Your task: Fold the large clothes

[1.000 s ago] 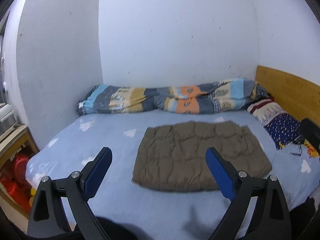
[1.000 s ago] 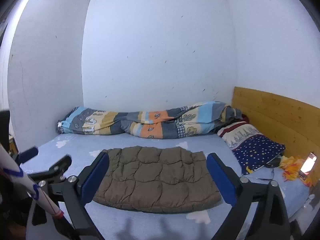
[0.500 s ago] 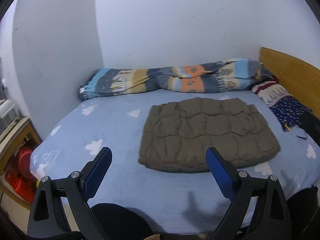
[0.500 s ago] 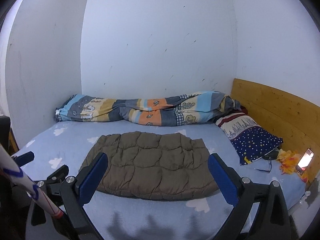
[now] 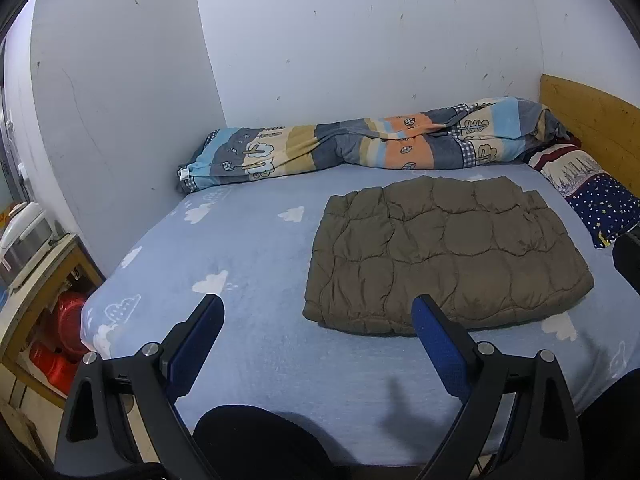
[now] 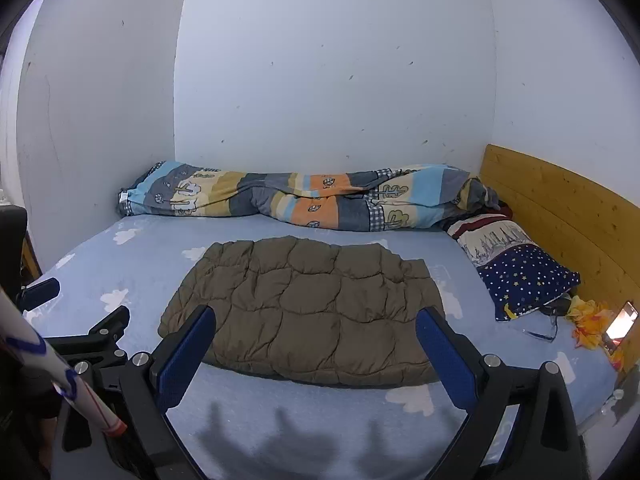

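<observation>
**Folded jacket lies flat while both grippers hang empty above the bed**

Since the frames of a second ago, both cameras have tipped downward: the brown quilted jacket (image 5: 444, 252) sits lower and larger in each view, and more of the blue cloud-print sheet (image 5: 248, 248) shows at the bottom. The jacket itself has not shifted on the bed.

In the left wrist view, the left gripper (image 5: 318, 316) fills the bottom of the frame, its blue-padded fingers (image 5: 196, 344) spread wide apart with nothing between them. The jacket lies right of centre as a folded rectangle, its near edge just behind the right-hand finger, apart from it. A striped patterned duvet (image 5: 360, 144) is bunched along the wall across the upper middle. A starry pillow (image 5: 604, 204) lies at the right edge below a wooden headboard (image 5: 592, 120). A shelf holding red containers (image 5: 64, 328) stands at the lower left.

In the right wrist view, the right gripper (image 6: 316, 334) is likewise wide open and empty, its fingers (image 6: 444, 356) framing the jacket (image 6: 304, 308) at the centre of the frame without touching it. The left gripper (image 6: 80, 320) appears at the lower left edge. A lit phone (image 6: 622, 322) and some yellow fabric (image 6: 588, 316) lie at the far right beside the headboard (image 6: 560, 216).
</observation>
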`<state>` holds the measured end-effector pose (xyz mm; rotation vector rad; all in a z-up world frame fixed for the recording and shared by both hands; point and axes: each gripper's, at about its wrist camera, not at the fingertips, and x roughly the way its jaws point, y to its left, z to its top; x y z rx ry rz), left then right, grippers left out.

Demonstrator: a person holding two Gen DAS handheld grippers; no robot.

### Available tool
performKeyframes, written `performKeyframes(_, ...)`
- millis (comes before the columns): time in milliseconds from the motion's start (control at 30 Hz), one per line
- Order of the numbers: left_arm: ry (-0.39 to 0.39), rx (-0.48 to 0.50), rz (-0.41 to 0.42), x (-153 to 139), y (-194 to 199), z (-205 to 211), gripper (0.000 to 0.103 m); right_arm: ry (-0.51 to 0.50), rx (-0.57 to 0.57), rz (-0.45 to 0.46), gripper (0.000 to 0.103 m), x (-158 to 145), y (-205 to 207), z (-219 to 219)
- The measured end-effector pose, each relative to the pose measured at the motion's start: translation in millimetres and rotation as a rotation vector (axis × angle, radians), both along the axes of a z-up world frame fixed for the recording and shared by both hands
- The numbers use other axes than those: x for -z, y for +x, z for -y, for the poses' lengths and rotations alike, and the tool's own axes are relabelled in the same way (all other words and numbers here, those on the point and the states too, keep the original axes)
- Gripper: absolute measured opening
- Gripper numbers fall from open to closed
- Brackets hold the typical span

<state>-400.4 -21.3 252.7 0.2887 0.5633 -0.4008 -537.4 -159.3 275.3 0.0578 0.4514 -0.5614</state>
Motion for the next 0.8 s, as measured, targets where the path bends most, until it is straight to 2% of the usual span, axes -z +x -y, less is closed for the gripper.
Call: performKeyframes(800, 0.009, 0.008, -0.009, 4.6, 2.2, -0.7, 0.094, 0.007, 0.004, -0.026, 0.102, 9.5, 3.7, 4.9)
